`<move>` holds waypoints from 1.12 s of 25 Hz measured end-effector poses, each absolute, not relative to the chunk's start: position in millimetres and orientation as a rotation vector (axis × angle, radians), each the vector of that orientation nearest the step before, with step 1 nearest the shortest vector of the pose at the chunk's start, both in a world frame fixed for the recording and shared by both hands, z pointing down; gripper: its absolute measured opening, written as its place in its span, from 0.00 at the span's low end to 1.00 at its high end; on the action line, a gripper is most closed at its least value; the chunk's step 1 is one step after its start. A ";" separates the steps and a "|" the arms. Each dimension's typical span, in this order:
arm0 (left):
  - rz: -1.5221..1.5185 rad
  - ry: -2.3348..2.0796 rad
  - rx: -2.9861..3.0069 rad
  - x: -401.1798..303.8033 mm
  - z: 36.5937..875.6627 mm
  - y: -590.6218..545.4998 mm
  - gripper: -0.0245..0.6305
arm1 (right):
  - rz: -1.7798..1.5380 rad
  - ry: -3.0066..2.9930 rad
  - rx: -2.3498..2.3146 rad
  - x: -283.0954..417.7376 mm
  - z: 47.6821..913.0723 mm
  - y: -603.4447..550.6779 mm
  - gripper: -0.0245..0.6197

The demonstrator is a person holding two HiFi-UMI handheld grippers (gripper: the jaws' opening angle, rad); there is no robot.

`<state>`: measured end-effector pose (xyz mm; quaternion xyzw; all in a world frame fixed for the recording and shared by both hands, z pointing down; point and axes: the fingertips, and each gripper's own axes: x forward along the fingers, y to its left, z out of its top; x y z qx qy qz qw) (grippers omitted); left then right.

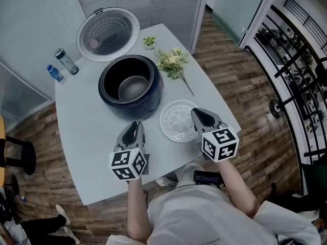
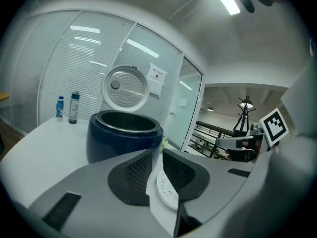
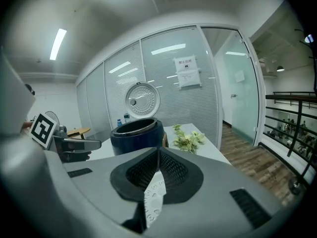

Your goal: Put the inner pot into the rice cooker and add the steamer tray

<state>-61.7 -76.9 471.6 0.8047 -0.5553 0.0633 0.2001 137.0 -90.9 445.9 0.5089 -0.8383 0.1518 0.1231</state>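
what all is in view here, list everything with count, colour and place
table: one, pale grey, centre
rice cooker: one, dark blue, far middle of table
lid: one, white and silver, tipped open behind the cooker
inner pot: one, silver, inside the cooker
steamer tray: one, white, flat on table in front of the cooker
flowers: one bunch, pale yellow and green, right of the cooker
clear bottle: one, far left corner
blue bottle: one, beside it
left gripper: one, grey, jaws slightly apart, empty, left of the tray
right gripper: one, grey, jaws together, at the tray's right edge
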 end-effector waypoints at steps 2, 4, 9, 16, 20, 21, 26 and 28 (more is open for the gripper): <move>0.214 -1.498 2.242 -49.8 486.8 -75.9 0.20 | 0.471 -2.434 1.483 146.3 455.2 -86.7 0.07; 0.261 -1.454 2.224 -38.7 505.5 -74.9 0.24 | 0.505 -2.409 1.484 157.0 468.5 -83.8 0.07; 0.367 -1.381 2.146 -17.7 553.9 -77.9 0.29 | 0.645 -2.330 1.463 182.3 513.0 -88.1 0.09; 0.434 -1.342 2.013 -8.1 608.7 -92.0 0.31 | 0.808 -2.214 1.401 206.5 576.1 -108.3 0.18; 0.454 -1.322 1.967 -1.4 631.3 -102.7 0.32 | 0.848 -2.150 1.379 218.4 605.5 -119.8 0.21; 0.464 -1.316 1.956 0.4 637.6 -104.4 0.32 | 0.858 -2.133 1.374 221.0 613.1 -122.0 0.21; 0.500 -1.279 1.922 11.8 661.0 -109.1 0.32 | 0.886 -2.065 1.340 227.2 644.1 -128.6 0.23; 0.484 -1.273 1.917 14.5 664.2 -111.0 0.33 | 0.897 -2.044 1.340 229.0 652.9 -130.1 0.23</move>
